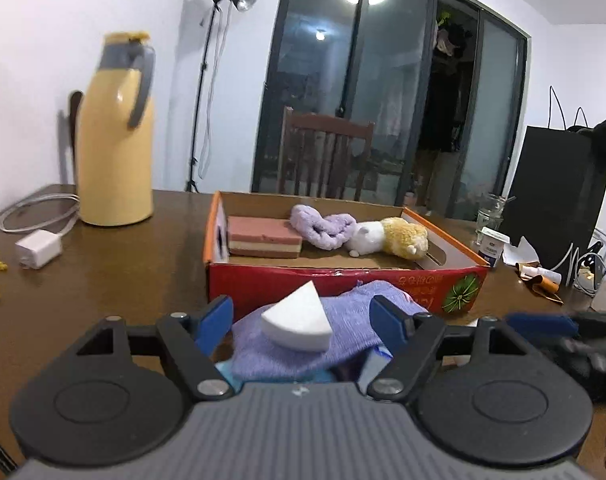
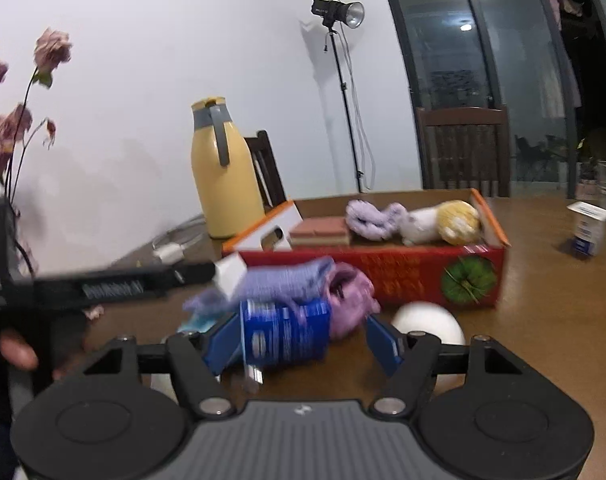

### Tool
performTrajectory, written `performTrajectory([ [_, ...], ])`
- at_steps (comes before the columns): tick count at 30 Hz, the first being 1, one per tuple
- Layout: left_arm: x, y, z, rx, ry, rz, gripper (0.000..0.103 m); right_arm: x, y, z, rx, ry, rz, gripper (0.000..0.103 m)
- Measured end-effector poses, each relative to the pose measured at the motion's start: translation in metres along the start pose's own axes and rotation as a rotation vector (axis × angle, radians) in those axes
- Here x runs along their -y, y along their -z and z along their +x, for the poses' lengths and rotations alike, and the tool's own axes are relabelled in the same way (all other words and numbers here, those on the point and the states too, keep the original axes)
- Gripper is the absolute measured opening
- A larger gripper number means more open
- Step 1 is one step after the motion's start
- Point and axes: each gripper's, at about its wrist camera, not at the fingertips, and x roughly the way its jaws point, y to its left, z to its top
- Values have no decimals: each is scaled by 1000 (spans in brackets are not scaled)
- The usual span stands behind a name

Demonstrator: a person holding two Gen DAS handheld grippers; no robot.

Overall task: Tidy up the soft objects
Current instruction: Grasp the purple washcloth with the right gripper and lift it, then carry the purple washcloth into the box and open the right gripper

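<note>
A heap of soft things lies on the brown table in front of the red cardboard box (image 1: 343, 284). It is a lilac cloth (image 1: 343, 336) with a white wedge sponge (image 1: 299, 322) on top, a pink cloth (image 2: 351, 300) and a blue packet (image 2: 283, 336). My left gripper (image 1: 301, 308) is open, its blue fingers either side of the lilac cloth and wedge. My right gripper (image 2: 303, 324) is open around the blue packet, its right pad apart from it. A white ball (image 2: 427, 320) rests beside the box. Inside the box lie a pink sponge (image 1: 265, 236), a purple towel (image 1: 323, 228) and a plush toy (image 1: 391, 238).
A yellow thermos (image 1: 117, 140) and a white charger (image 1: 38, 252) with its cable stand at the left. A glass jar (image 1: 490, 212), a small white carton (image 1: 493, 248) and a black bag (image 1: 555, 192) are at the right. A wooden chair (image 1: 327, 156) stands behind the table.
</note>
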Motion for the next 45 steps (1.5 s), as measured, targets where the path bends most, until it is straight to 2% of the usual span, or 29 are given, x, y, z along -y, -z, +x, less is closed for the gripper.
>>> performTrajectory([
  [2,-4,1,11,-35,27,-22,63,6,-13,22,-8,-18,37,63],
  [3,-8,1,16,-54,56,-38,39,9,-18,33,-16,-24,60,63],
  [4,-13,2,20,-78,74,-59,35,12,-22,46,-24,-34,88,62],
  [5,-16,2,20,-84,71,-82,34,15,-24,57,-38,-41,115,62],
  [8,-30,1,-4,-27,69,-130,34,24,-24,89,-95,-58,191,57],
  [9,-37,1,-15,-17,52,-146,34,26,-23,96,-110,-60,205,52],
  [10,-44,3,-23,-21,31,-157,34,26,-22,99,-114,-64,214,35],
  [11,-50,5,-30,-32,12,-167,34,24,-20,100,-112,-68,208,26],
  [12,-55,11,-36,-55,-7,-180,34,21,-20,100,-105,-69,198,12],
  [13,-57,16,-40,-86,-19,-191,35,19,-19,99,-93,-65,196,6],
  [16,-58,40,-48,-155,-44,-194,37,5,-25,82,-24,-50,151,5],
  [19,-57,58,-41,-219,-75,-224,38,-14,-34,60,35,-72,82,4],
  [20,-53,63,-42,-201,-66,-210,43,-21,-38,51,51,-84,59,4],
  [21,-49,65,-43,-188,-74,-194,62,-28,-40,38,69,-93,36,4],
  [22,-45,65,-44,-182,-92,-181,76,-33,-42,26,86,-98,21,4],
  [24,-40,62,-53,-157,-100,-177,78,-38,-43,-4,117,-112,4,4],
  [28,-35,57,-85,-114,-79,-195,80,-23,-27,-64,126,-128,49,4],
  [30,-30,58,-98,-118,-74,-217,80,-5,-6,-82,70,-102,91,4],
  [32,-19,62,-105,-140,-9,-240,80,17,21,-85,-41,-65,146,4],
  [33,-10,66,-110,-151,31,-242,80,29,37,-84,-95,-15,173,4],
  [35,12,76,-111,-175,127,-221,80,38,59,-85,-150,51,156,4],
  [37,35,83,-101,-215,175,-187,79,39,72,-83,-180,65,125,4],
  [39,54,88,-90,-226,167,-155,77,34,79,-83,-177,108,68,7],
  [40,61,88,-85,-227,162,-146,71,31,83,-83,-177,117,55,10],
  [44,73,83,-70,-215,225,-176,66,36,80,-92,-116,92,112,14],
  [45,75,82,-64,-227,214,-170,55,37,78,-95,-83,97,123,19],
])
